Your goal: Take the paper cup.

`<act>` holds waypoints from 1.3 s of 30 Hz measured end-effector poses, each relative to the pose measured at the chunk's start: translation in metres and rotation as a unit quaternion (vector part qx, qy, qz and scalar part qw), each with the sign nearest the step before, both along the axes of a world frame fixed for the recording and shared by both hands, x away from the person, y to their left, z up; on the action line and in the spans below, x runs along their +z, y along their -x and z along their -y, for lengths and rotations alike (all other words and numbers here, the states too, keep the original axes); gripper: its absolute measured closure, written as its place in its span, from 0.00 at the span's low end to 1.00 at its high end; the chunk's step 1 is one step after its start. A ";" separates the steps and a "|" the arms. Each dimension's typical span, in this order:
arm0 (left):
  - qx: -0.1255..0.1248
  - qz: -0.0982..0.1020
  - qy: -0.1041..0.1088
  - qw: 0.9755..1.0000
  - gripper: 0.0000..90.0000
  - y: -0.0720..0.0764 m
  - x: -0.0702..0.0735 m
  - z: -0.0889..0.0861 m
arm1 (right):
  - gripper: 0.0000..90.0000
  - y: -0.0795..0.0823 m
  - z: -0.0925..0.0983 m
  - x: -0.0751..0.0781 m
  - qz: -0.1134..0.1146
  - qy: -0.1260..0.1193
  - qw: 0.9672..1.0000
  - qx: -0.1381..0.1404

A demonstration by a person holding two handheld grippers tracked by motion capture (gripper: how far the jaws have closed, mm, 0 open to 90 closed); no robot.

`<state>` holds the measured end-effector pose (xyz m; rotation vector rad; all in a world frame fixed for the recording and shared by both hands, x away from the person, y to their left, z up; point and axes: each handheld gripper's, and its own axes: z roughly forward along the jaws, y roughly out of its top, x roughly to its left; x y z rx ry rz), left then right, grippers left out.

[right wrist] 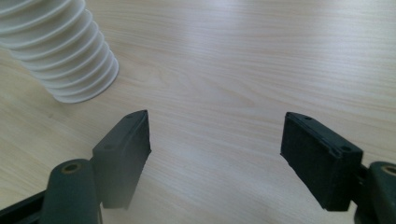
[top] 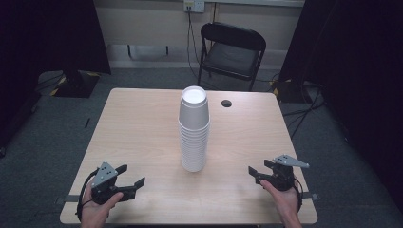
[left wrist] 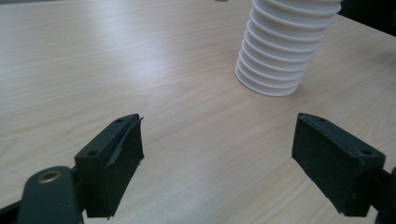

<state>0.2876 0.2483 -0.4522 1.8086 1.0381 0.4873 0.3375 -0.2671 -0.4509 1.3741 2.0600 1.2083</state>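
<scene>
Left claw (top: 134, 181) sits at the near left corner of the counter (top: 142, 123), gripped in the person's left hand (top: 97, 209). Black body, grey three-cornered plate on top. Jaws apart, nothing between them. In the left gripper view the two black jaws are blocky, flat-faced, matte, with a thin liner peeling at the edge of one; pale wood grain shows in the wide gap between them.

Counter is light wood laminate, smooth, fine straight grain, rounded corners, with a small round dark hole (top: 226, 103) toward the far edge.

Stack of cups (top: 194, 130) stands upright at the middle of the counter, well apart from both claws and roughly between them. White, foam-like matte, tapered, nested mouth-down so the flat round base of the top cup faces up. Rolled rims make stepped ridges down the lower part. Ridged lower part shows in the left gripper view (left wrist: 285, 46) and the right gripper view (right wrist: 60, 51).

Right claw (top: 254, 172) rests at the near right edge of the counter, held by the right hand (top: 285, 199). Same black build, grey plate. Jaws apart, empty, bare wood between them.

Behind the counter: black folding chair (top: 231, 52), padded seat, on grey carpet.
</scene>
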 end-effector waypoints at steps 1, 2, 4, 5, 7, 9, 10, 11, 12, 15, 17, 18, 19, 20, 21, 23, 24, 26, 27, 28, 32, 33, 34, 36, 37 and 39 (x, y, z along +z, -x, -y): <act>0.000 -0.003 0.003 1.000 0.18 0.000 0.000 0.000 | 0.27 0.000 -0.001 0.001 0.003 -0.004 1.000 0.004; -0.001 -0.004 0.005 1.000 0.18 0.000 0.000 0.000 | 0.27 0.000 -0.001 0.001 0.003 -0.004 1.000 0.004; -0.002 0.000 0.003 1.000 0.18 0.000 0.001 0.000 | 0.27 0.000 -0.003 0.002 0.005 -0.007 1.000 0.013; -0.002 0.003 0.003 1.000 0.18 0.000 0.001 0.001 | 0.27 0.001 -0.005 0.004 0.006 -0.008 1.000 0.022; -0.003 0.004 -0.004 1.000 0.18 0.001 0.001 0.002 | 0.27 0.003 -0.007 0.007 0.009 -0.011 0.999 0.029; -0.002 0.008 -0.007 1.000 0.18 0.003 0.000 0.002 | 0.26 0.003 -0.009 0.009 0.012 -0.015 0.999 0.034; -0.003 0.009 -0.007 1.000 0.18 0.003 0.000 0.002 | 0.26 0.004 -0.011 0.011 0.015 -0.013 0.999 0.036; -0.004 0.009 -0.010 1.000 0.18 0.004 -0.001 0.002 | 0.25 0.005 -0.012 0.013 0.018 -0.014 0.999 0.040; -0.003 0.009 -0.010 1.000 0.18 0.004 -0.001 0.002 | 0.25 0.005 -0.014 0.015 0.020 -0.018 0.999 0.043; -0.001 0.013 -0.011 1.000 0.18 0.005 -0.001 0.001 | 0.24 0.006 -0.020 0.022 0.029 -0.020 0.998 0.053; -0.001 0.013 -0.010 1.000 0.18 0.005 -0.001 0.001 | 0.23 0.006 -0.024 0.026 0.034 -0.022 0.998 0.057; -0.001 0.011 -0.010 1.000 0.18 0.005 -0.001 0.002 | 0.23 0.004 -0.028 0.029 0.038 -0.024 0.997 0.066; -0.002 0.011 -0.011 1.000 0.18 0.004 -0.001 0.002 | 0.22 0.004 -0.030 0.031 0.040 -0.025 0.996 0.070; -0.002 0.011 -0.011 1.000 0.18 0.004 -0.001 0.002 | 0.22 0.004 -0.032 0.033 0.042 -0.028 0.996 0.075; -0.003 0.008 -0.013 1.000 0.18 0.004 -0.002 0.003 | 0.21 0.004 -0.033 0.035 0.043 -0.026 0.995 0.080; -0.004 0.008 -0.012 1.000 0.18 0.003 -0.002 0.004 | 0.21 0.003 -0.036 0.039 0.048 -0.028 0.995 0.087; -0.006 0.008 -0.013 1.000 0.18 0.004 -0.002 0.004 | 0.21 0.003 -0.036 0.039 0.048 -0.028 0.995 0.087; -0.008 0.009 -0.014 1.000 0.18 0.004 -0.002 0.005 | 0.21 0.003 -0.039 0.043 0.055 -0.026 0.994 0.092; -0.008 0.009 -0.014 1.000 0.18 0.005 -0.002 0.005 | 0.20 0.002 -0.041 0.049 0.060 -0.032 0.993 0.096; -0.008 0.010 -0.014 1.000 0.18 0.005 -0.002 0.005 | 0.19 0.002 -0.043 0.051 0.062 -0.034 0.993 0.098; 0.000 0.007 -0.013 1.000 0.18 0.005 -0.002 0.002 | 0.19 0.000 -0.050 0.060 0.069 -0.037 0.991 0.111; 0.000 0.007 -0.013 1.000 0.18 0.005 -0.002 0.002 | 0.19 -0.001 -0.052 0.062 0.073 -0.039 0.990 0.112; -0.001 0.008 -0.012 1.000 0.18 0.005 -0.002 0.002 | 0.19 -0.001 -0.052 0.062 0.073 -0.039 0.990 0.112; 0.000 0.008 -0.013 1.000 0.18 0.005 -0.002 0.001 | 0.17 -0.002 -0.058 0.068 0.075 -0.041 0.989 0.123; 0.001 0.008 -0.012 1.000 0.18 0.005 -0.002 0.001 | 0.17 -0.003 -0.060 0.071 0.080 -0.043 0.988 0.126; 0.000 0.009 -0.012 1.000 0.18 0.005 -0.002 0.001 | 0.17 -0.003 -0.065 0.078 0.087 -0.044 0.986 0.135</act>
